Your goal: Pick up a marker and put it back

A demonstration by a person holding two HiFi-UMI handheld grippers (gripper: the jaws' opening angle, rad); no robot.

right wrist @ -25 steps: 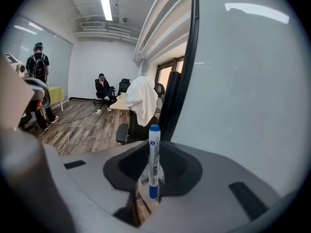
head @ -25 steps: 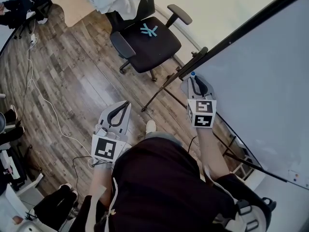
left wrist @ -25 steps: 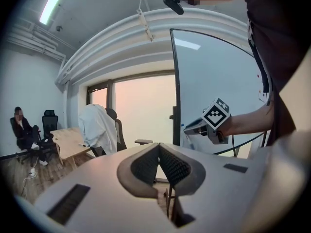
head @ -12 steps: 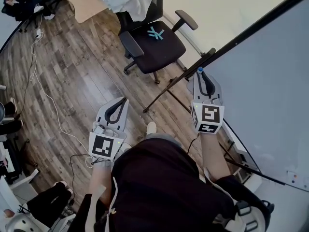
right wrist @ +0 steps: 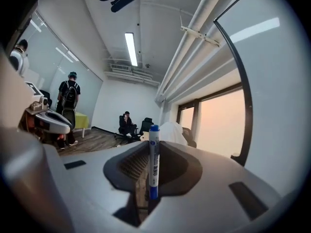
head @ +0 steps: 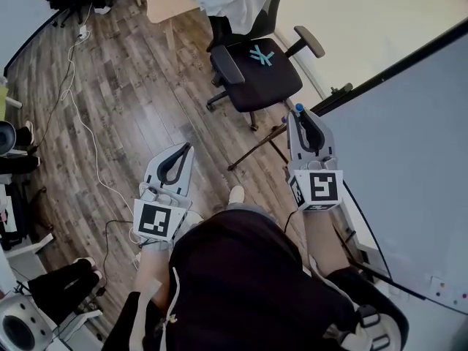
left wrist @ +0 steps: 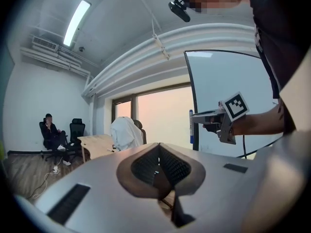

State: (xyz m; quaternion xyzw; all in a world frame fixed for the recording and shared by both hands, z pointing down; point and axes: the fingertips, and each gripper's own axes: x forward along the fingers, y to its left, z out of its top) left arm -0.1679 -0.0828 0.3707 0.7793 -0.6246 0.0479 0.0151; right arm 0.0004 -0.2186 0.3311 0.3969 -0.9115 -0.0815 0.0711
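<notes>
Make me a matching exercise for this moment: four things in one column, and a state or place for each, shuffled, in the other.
Things:
1. marker
2. left tongs
3. office chair
4. whiteboard

States or places:
A. closed, nothing between them
B. black seat with a teal mark
C. clamped upright in the right tongs, blue cap on top
D. large pale panel with a dark frame, on the person's right

Pairs: 1-C, 2-A, 3-B, 4-D
</notes>
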